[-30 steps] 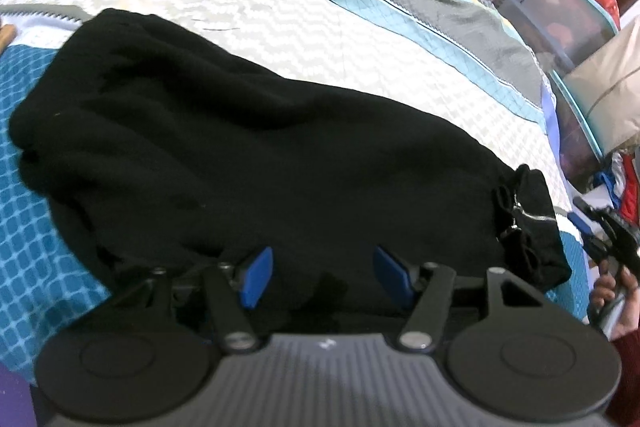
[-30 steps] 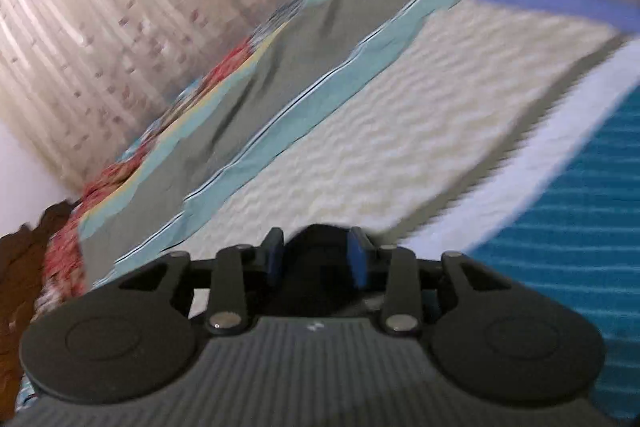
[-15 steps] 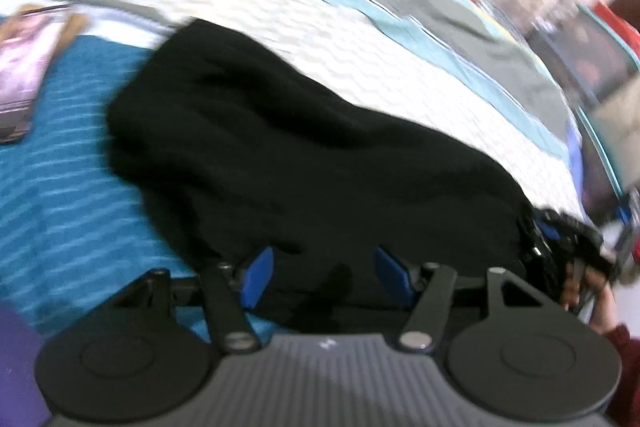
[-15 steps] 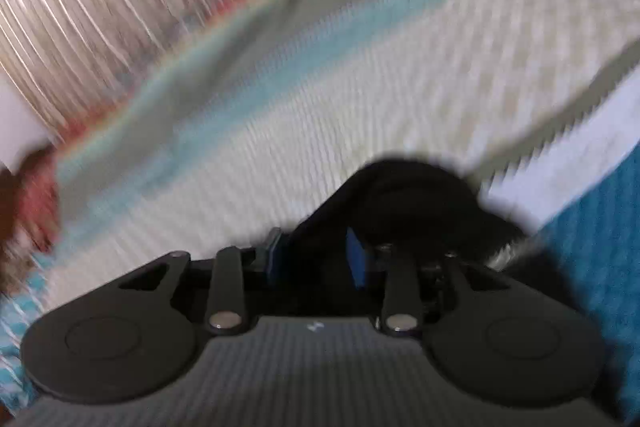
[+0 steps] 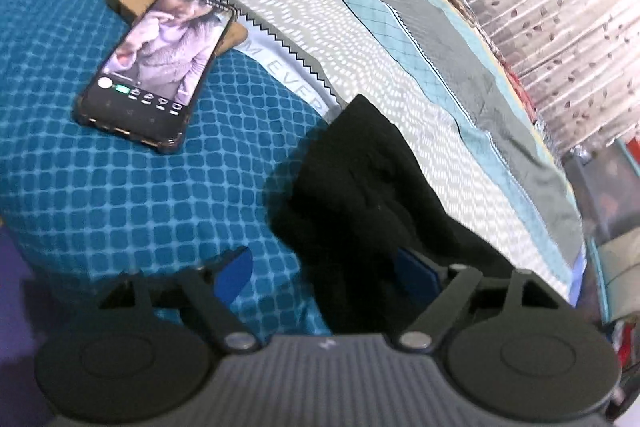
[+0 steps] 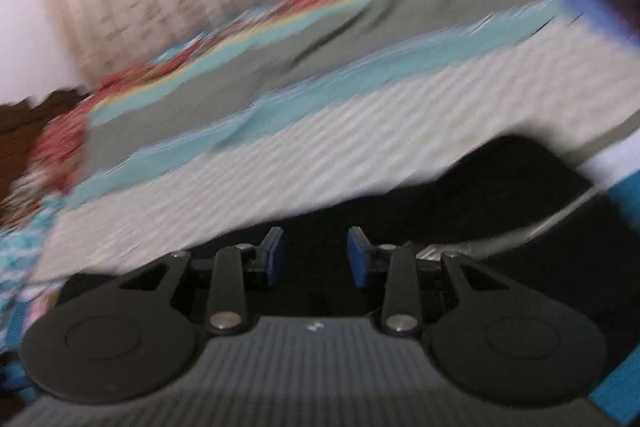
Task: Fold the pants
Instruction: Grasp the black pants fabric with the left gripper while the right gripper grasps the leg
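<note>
The black pants (image 5: 360, 195) lie in a bunched strip on the bed, reaching from mid-frame down between my left gripper's fingers in the left wrist view. My left gripper (image 5: 324, 273) is open, with its blue pads wide apart and the cloth's near end between them, nearer the right pad. In the blurred right wrist view the pants (image 6: 500, 195) spread in front and to the right. My right gripper (image 6: 316, 257) holds its blue pads a modest gap apart with black cloth between and behind them; I cannot tell if it grips.
A phone (image 5: 156, 67) with a lit screen lies on a brown card on the teal patterned bedspread (image 5: 120, 187) at upper left. Striped bedding (image 5: 400, 39) and a curtain (image 5: 560, 7) lie beyond. Storage boxes (image 5: 608, 203) stand at the right edge.
The left view has swung left, bringing the phone into view. The pants have gathered from a wide spread into a narrow bunched strip. More black cloth now shows before my right gripper.
</note>
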A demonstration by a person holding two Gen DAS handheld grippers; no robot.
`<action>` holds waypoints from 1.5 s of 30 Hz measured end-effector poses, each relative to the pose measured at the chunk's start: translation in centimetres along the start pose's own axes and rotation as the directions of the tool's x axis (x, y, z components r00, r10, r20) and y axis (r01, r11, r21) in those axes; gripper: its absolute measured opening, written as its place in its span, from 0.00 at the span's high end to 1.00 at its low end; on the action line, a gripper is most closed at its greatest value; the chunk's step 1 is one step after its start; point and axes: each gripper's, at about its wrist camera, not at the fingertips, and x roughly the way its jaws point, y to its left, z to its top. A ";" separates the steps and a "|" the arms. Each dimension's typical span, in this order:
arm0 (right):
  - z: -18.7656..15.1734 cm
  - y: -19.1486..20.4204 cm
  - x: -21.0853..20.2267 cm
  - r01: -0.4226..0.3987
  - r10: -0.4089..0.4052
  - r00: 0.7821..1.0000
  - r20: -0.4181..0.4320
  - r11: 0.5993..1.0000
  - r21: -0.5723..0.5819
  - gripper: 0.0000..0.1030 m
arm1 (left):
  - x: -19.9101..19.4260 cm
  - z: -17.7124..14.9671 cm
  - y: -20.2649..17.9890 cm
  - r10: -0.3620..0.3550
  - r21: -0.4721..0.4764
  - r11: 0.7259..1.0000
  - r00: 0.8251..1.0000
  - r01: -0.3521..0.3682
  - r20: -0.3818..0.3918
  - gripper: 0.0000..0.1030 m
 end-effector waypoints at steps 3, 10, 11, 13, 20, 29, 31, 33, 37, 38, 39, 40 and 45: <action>-2.3 4.3 2.4 -0.133 0.126 0.980 -0.151 0.990 -0.039 0.66 | 1.8 0.5 0.0 -0.038 -0.028 0.999 0.999 0.038 -0.022 0.15; -4.0 14.5 6.9 -0.384 0.315 0.865 -0.390 0.916 -0.112 0.87 | 5.3 1.2 0.3 -0.112 -0.110 0.988 0.993 0.107 -0.035 0.03; -4.3 15.6 7.4 -0.408 0.329 0.849 -0.414 0.905 -0.118 0.87 | 5.5 1.2 0.3 -0.104 -0.116 0.988 0.994 0.100 -0.030 0.15; -5.0 17.6 9.1 -0.438 0.342 0.817 -0.465 0.892 -0.113 0.87 | 5.7 1.3 0.1 -0.072 -0.107 0.992 0.997 0.069 -0.026 0.49; -8.3 16.8 13.2 -0.388 0.376 0.722 -0.582 0.915 0.110 0.91 | 4.5 0.1 -1.9 -0.046 0.019 0.999 0.999 0.046 0.013 0.70; -4.9 8.7 8.0 -0.354 0.468 0.809 -0.357 0.871 0.339 0.84 | 1.8 -5.2 -13.3 -0.085 0.517 0.856 0.986 -0.002 0.145 0.72; -4.2 6.1 6.4 -0.341 0.466 0.840 -0.278 0.852 0.398 0.83 | 2.8 -7.5 -15.7 -0.080 0.614 0.789 0.989 -0.012 0.123 0.71; -3.7 3.7 5.0 -0.327 0.451 0.867 -0.210 0.835 0.443 0.77 | 4.2 -9.7 -17.2 -0.055 0.682 0.732 0.995 -0.016 0.083 0.62; -4.0 0.3 3.4 -0.279 0.408 0.901 -0.151 0.808 0.519 0.51 | 5.7 -12.9 -18.5 -0.026 0.770 0.638 1.000 0.024 -0.010 0.24; -4.2 -0.3 3.4 -0.268 0.406 0.902 -0.149 0.795 0.545 0.49 | 5.4 -13.2 -18.6 -0.032 0.779 0.626 0.999 0.035 -0.019 0.16; -4.5 -0.6 3.5 -0.260 0.408 0.901 -0.149 0.782 0.567 0.43 | 5.0 -13.4 -18.6 -0.040 0.785 0.618 0.999 0.040 -0.019 0.15; -5.0 -0.6 3.7 -0.258 0.413 0.898 -0.150 0.772 0.581 0.33 | 4.3 -13.3 -18.6 -0.051 0.790 0.612 0.998 0.047 -0.020 0.14; -5.2 -0.3 3.8 -0.278 0.446 0.880 -0.165 0.763 0.583 0.25 | 1.1 -11.5 -16.5 -0.116 0.718 0.686 0.992 0.120 -0.054 0.14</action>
